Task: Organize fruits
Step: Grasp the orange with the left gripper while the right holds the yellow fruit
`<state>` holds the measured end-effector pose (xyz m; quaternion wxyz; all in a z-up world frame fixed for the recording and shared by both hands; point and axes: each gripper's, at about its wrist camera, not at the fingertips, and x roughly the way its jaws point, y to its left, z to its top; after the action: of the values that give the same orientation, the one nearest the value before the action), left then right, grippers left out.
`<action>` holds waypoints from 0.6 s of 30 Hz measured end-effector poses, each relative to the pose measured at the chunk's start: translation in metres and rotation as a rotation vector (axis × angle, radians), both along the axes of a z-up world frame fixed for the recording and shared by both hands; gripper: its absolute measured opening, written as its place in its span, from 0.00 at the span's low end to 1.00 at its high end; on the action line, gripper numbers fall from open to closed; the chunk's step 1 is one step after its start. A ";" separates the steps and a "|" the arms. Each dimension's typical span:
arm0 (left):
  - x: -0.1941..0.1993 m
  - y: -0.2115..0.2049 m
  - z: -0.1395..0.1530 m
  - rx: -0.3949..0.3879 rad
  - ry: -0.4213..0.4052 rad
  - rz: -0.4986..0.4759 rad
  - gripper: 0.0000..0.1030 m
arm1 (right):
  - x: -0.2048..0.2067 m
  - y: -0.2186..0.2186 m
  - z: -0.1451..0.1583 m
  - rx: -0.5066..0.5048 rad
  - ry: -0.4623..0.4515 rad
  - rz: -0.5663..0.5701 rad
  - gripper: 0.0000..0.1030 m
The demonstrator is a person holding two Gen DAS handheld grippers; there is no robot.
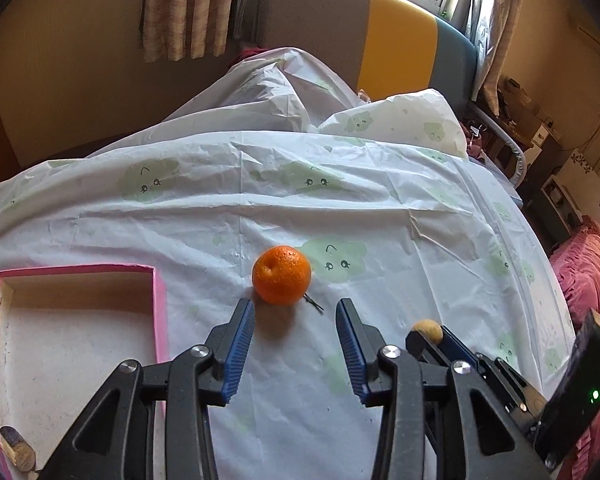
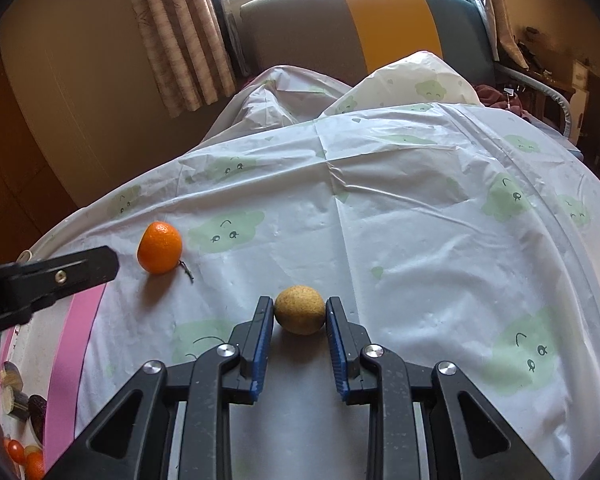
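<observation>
Fruits are seen at two places on the covered table. A small tan round fruit [image 2: 300,309] is clamped between the blue pads [image 2: 261,350] of the right gripper [image 2: 300,312], both pads touching its sides; whether it is lifted off the tablecloth [image 2: 420,240] cannot be told. From the left wrist view only the top of this fruit [image 1: 428,330] is visible, the rest being hidden behind the right gripper's fingers.

The left gripper [image 1: 295,322] is held with its jaws wide apart and nothing between them. An orange [image 1: 281,275] lies on the cloth just beyond its fingertips, not touched by them. A thin dark twig [image 1: 314,304] is seen beside the orange.

To the left, a pink-rimmed box [image 1: 159,308] is placed on the table; its near side is cut off by the picture edge. In its lower corner a brown cylindrical object [image 1: 18,448] is lying, which is hard to identify. In the right wrist view, small red and orange things [image 2: 26,456] appear at the bottom left corner, blurred and partly cut off.
</observation>
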<state>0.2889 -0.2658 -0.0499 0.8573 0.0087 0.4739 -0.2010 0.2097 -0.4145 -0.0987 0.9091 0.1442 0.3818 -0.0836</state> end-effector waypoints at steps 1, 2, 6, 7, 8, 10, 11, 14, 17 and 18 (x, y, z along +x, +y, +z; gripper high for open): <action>0.004 -0.003 -0.003 0.005 0.004 0.005 0.42 | 0.000 0.001 0.000 -0.005 0.000 0.000 0.26; 0.007 -0.006 -0.005 0.012 0.004 0.002 0.42 | 0.000 0.001 0.000 -0.010 0.000 -0.001 0.26; 0.015 -0.017 -0.010 0.041 -0.021 -0.013 0.42 | 0.000 0.001 0.000 -0.008 -0.004 -0.003 0.26; 0.017 -0.018 -0.011 0.041 -0.021 -0.014 0.42 | 0.000 0.000 0.000 -0.005 -0.005 -0.003 0.26; 0.019 -0.020 -0.013 0.043 -0.022 -0.010 0.42 | 0.000 0.000 -0.001 -0.003 -0.006 -0.004 0.26; 0.022 -0.020 -0.014 0.053 -0.045 0.001 0.42 | 0.000 0.000 -0.001 -0.004 -0.007 -0.004 0.26; 0.023 -0.020 -0.014 0.056 -0.058 0.005 0.42 | 0.000 0.000 -0.001 -0.007 -0.006 -0.004 0.26; 0.027 -0.021 -0.017 0.084 -0.088 0.000 0.42 | -0.001 0.001 -0.001 -0.014 -0.005 -0.005 0.26; 0.031 -0.021 -0.021 0.116 -0.099 0.006 0.42 | -0.001 0.001 -0.001 -0.010 -0.007 -0.005 0.26; 0.032 -0.020 -0.023 0.120 -0.101 0.010 0.42 | 0.000 0.001 -0.001 -0.010 -0.006 -0.005 0.26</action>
<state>0.3211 -0.2855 -0.0731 0.8790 0.0680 0.4414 -0.1670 0.2092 -0.4135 -0.0999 0.9108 0.1410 0.3781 -0.0873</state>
